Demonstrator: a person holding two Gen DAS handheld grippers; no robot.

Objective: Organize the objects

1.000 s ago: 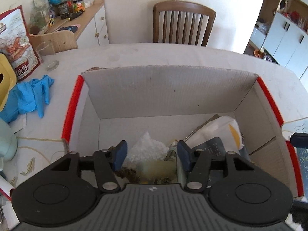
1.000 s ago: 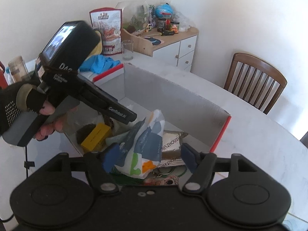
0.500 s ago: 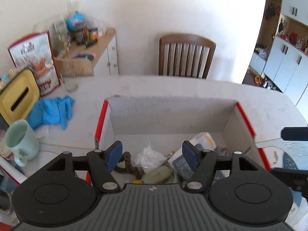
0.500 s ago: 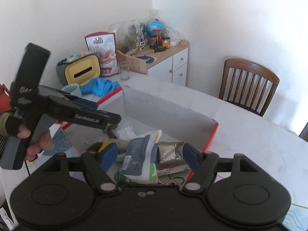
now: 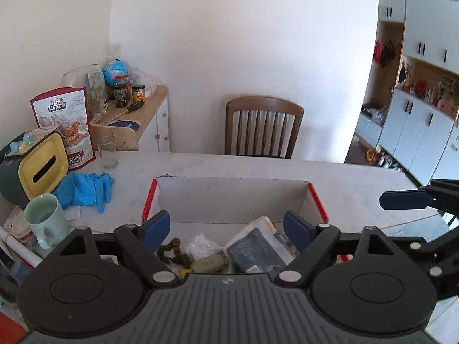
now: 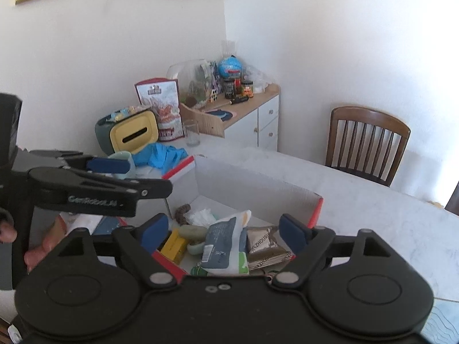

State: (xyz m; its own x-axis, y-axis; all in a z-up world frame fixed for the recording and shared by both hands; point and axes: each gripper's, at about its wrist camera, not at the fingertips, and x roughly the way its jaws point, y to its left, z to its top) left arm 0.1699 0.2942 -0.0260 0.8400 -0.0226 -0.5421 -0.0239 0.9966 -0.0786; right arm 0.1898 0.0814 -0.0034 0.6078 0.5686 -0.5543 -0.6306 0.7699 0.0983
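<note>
A cardboard box (image 5: 229, 192) with red-edged flaps sits on the white table. Inside lie a blue-and-white snack bag (image 5: 255, 248), a crumpled clear bag (image 5: 200, 243), a brown beaded string (image 5: 172, 250), a pale green bar (image 5: 209, 263), a yellow packet (image 6: 173, 246) and a brown sachet (image 6: 265, 246). My left gripper (image 5: 226, 229) hovers above the box's near side, its jaws opening, nothing between them. My right gripper (image 6: 223, 230) also hangs over the box (image 6: 252, 186), jaws opening and empty. The left gripper (image 6: 110, 164) shows in the right wrist view, held by a hand.
Left of the box lie blue gloves (image 5: 86, 189), a pale green mug (image 5: 47, 220), a yellow-lidded tissue box (image 5: 40, 166), a glass (image 5: 107, 152) and a snack pouch (image 5: 63, 123). A cluttered sideboard (image 5: 137, 123) and a wooden chair (image 5: 262, 127) stand beyond the table.
Both grippers have risen and pulled back from the box, so it looks smaller and lower in view. Their jaws have spread wider. The snack bag now rests in the box.
</note>
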